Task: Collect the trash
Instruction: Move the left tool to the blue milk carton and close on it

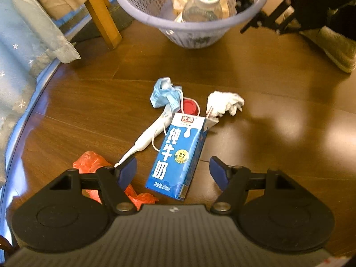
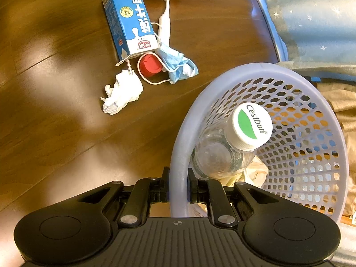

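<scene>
My right tongs point(image 2: 178, 189) are clenched on the near rim of the lavender basket point(image 2: 289, 71), with a capped water bottle point(image 2: 224, 151) inside just ahead. My left tongs point(image 1: 173, 171) are spread wide, hovering over the blue milk carton point(image 1: 178, 153) lying on the table point(image 1: 278, 133); beyond it sit a face mask point(image 1: 165, 93), red cap point(image 1: 190, 108) and crumpled tissue point(image 1: 224, 103).

black hand-held gripper point(image 1: 172, 169), blue finger pads point(image 1: 128, 171), silver pivot screws, seemingly ribbed grey body.
</scene>
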